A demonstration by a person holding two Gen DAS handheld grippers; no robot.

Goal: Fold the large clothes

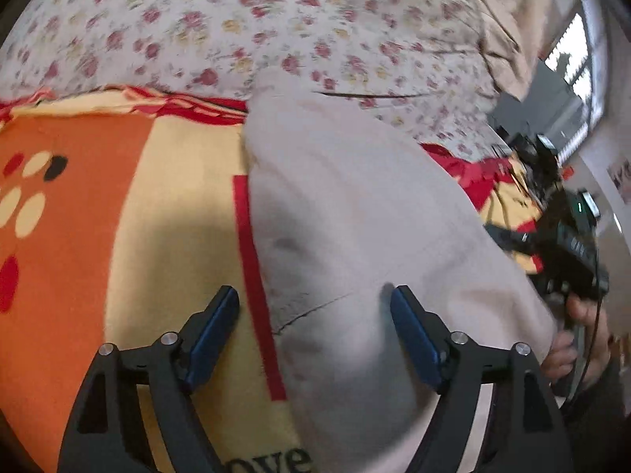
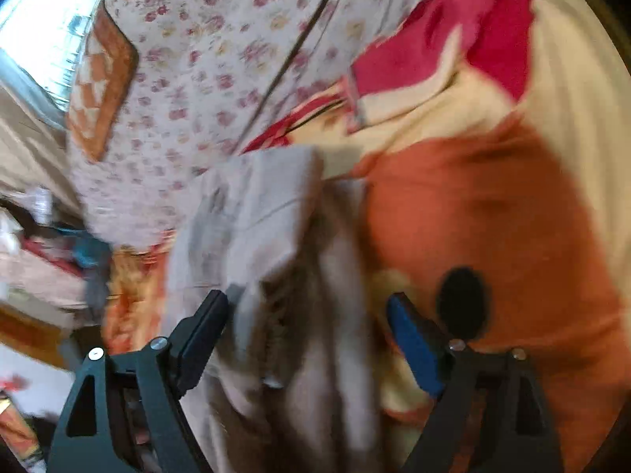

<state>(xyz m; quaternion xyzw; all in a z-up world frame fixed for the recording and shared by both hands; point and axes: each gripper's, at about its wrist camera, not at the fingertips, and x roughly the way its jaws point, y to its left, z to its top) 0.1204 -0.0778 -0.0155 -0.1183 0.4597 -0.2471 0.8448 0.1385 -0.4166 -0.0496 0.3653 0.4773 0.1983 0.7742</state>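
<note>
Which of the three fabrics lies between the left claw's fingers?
The plain beige garment, unpatterned; the orange-and-cream blanket lies under it and the floral sheet lies farther back.

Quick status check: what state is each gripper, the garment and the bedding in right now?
left gripper: open, straddling the garment's left edge, holding nothing.
right gripper: open, bunched cloth lying between its fingers.
beige garment: lying on the blanket, smooth in the left view, rumpled in the right.
orange blanket: spread flat.
floral quilt: bunched up behind.
</note>
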